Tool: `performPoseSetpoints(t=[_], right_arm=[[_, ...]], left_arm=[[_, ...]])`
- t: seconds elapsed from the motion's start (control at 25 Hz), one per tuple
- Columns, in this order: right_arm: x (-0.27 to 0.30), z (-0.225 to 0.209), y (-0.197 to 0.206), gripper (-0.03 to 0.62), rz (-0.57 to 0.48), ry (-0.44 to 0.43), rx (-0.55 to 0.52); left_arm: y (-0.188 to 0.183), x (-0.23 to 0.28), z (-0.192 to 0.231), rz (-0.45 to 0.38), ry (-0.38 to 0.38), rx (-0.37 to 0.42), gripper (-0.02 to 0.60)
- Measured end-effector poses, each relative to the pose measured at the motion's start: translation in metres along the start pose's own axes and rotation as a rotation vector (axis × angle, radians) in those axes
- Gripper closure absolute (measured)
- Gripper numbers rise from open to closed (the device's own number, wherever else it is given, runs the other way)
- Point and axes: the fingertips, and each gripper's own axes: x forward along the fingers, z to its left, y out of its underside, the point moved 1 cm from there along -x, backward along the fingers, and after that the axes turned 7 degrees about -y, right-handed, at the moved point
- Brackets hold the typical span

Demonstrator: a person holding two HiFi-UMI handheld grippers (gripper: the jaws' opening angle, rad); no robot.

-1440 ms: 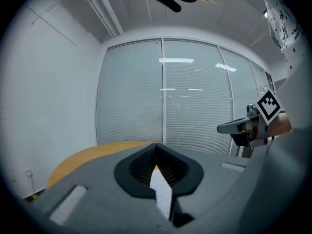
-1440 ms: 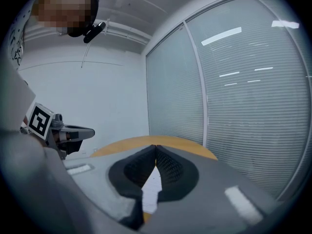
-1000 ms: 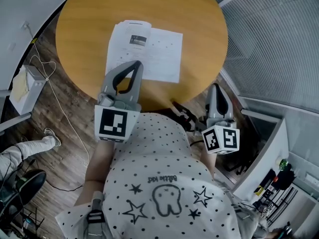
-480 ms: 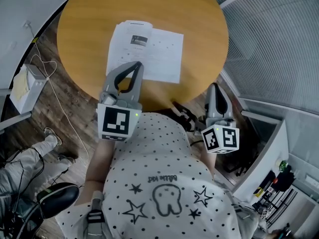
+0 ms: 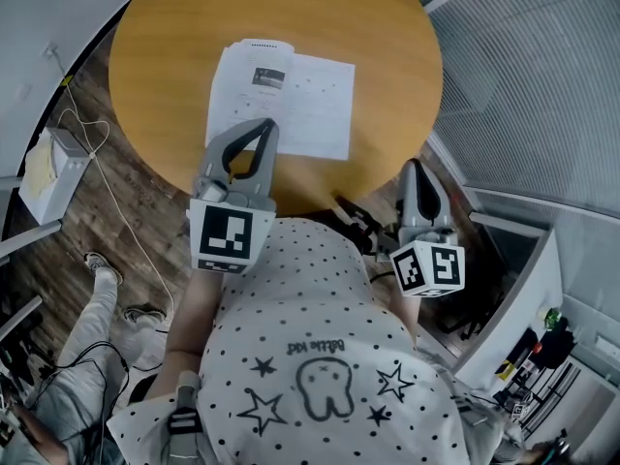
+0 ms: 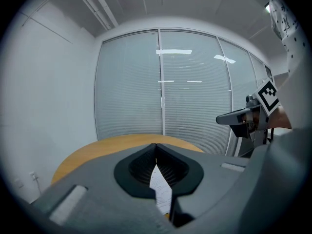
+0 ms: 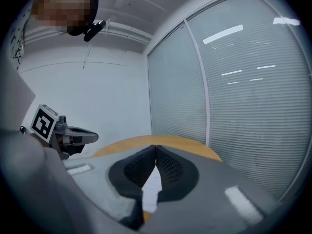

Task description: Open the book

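The book (image 5: 281,100) lies open on the round wooden table (image 5: 184,27), two white printed pages facing up. My left gripper (image 5: 266,124) hangs over the near edge of its left page, jaws shut with nothing in them. In the left gripper view the tips (image 6: 156,145) meet and a strip of white page (image 6: 161,186) shows below them. My right gripper (image 5: 417,166) is shut and empty, off the table's near right edge. Its own view shows the closed tips (image 7: 156,146) with the book (image 7: 151,189) beyond.
A glass wall with blinds (image 5: 523,76) runs along the right. A white box with cables (image 5: 53,163) sits on the wood floor at left. Another person's legs (image 5: 97,327) are at lower left. A shelf with small items (image 5: 542,347) is at lower right.
Both grippers and the book have stayed where they were. The other person's legs at lower left have shifted down and toward the near side of the view.
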Motion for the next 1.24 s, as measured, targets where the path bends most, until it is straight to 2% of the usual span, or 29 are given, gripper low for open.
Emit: performPoseSetpoints(t=[0.48,1.24], right_arm=[[0.0015,0.0052,-0.0011,0.589,-0.003,-0.019,-0.012],[-0.0024,0.0043,0.0002,0.589,-0.007,0.001,-0.01]], left_arm=[[-0.0008,-0.0009,0.0001,-0.005,0.0,-0.015,0.571],[-0.0027,-0.0017,-0.0033,-0.01,0.019,-0.014,0.571]])
